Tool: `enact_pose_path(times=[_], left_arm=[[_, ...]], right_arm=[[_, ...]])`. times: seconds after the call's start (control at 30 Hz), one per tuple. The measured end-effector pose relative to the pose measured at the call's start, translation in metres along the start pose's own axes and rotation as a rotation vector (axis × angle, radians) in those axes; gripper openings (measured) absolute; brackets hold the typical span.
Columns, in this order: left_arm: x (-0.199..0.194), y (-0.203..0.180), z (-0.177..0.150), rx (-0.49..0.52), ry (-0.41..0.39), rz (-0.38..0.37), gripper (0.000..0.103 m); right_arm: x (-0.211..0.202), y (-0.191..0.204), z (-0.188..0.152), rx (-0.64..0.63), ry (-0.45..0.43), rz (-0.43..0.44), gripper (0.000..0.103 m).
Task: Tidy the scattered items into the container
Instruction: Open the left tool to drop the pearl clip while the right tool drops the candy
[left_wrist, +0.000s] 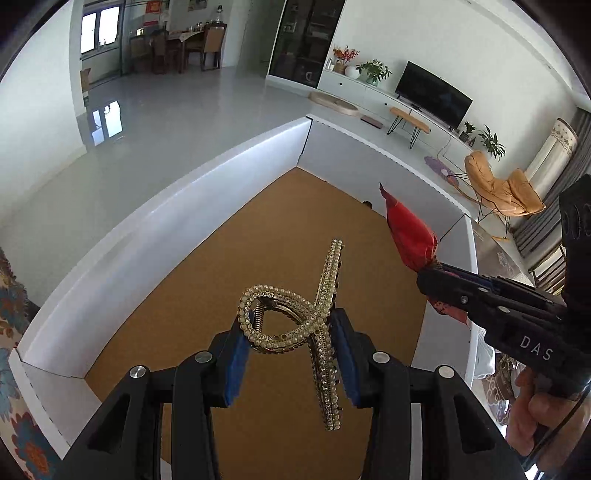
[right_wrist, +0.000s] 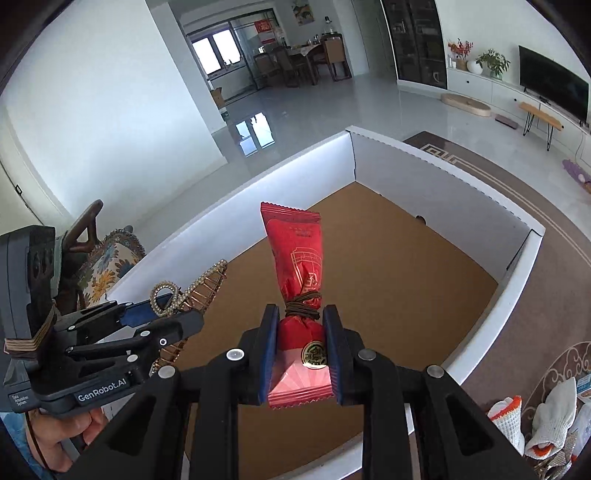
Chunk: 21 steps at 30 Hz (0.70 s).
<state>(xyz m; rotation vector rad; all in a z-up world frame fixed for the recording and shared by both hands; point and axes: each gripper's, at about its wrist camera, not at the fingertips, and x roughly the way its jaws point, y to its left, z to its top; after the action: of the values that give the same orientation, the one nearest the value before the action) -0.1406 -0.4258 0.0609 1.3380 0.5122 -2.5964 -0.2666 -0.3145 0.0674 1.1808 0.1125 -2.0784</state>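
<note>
My left gripper (left_wrist: 290, 345) is shut on a gold rhinestone hair claw clip (left_wrist: 295, 317), held above the white box (left_wrist: 166, 221) with a brown cardboard floor. A red snack packet (right_wrist: 297, 266), tied at its waist with a brown hair band (right_wrist: 303, 304), is clamped in my right gripper (right_wrist: 301, 354) over the same box. In the left wrist view the right gripper (left_wrist: 439, 273) comes in from the right with the red packet (left_wrist: 408, 232) sticking up. The right wrist view shows the left gripper (right_wrist: 162, 314) at the left with the hair clip (right_wrist: 188, 288).
The box (right_wrist: 406, 173) has tall white walls and nothing lies on its floor. White work gloves (right_wrist: 546, 417) lie on a patterned rug outside it at the lower right. A floral cushion (right_wrist: 107, 258) sits beyond the left wall. A hand (left_wrist: 535, 406) grips each tool.
</note>
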Motion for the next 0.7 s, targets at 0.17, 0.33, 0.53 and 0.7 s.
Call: enact_pose_path(times=[0.17, 0.33, 0.53, 0.7], left_arm=[[0.040, 0.003, 0.001, -0.060, 0.123, -0.008, 0.052], [0.036, 0.000, -0.003, -0.091, 0.093, 0.026, 0.081], [-0.030, -0.045, -0.020, 0.001, -0.049, -0.011, 0.081], [-0.077, -0.127, -0.080, 0.167, -0.099, -0.139, 0.093]], right_arm=[[0.041, -0.021, 0.001, 0.096, 0.090, 0.002, 0.035], [0.023, -0.038, -0.006, 0.149, 0.034, 0.028, 0.050], [-0.067, -0.061, -0.055, 0.207, -0.144, 0.054, 0.050], [-0.145, -0.099, -0.181, 0.227, -0.217, -0.068, 0.050]])
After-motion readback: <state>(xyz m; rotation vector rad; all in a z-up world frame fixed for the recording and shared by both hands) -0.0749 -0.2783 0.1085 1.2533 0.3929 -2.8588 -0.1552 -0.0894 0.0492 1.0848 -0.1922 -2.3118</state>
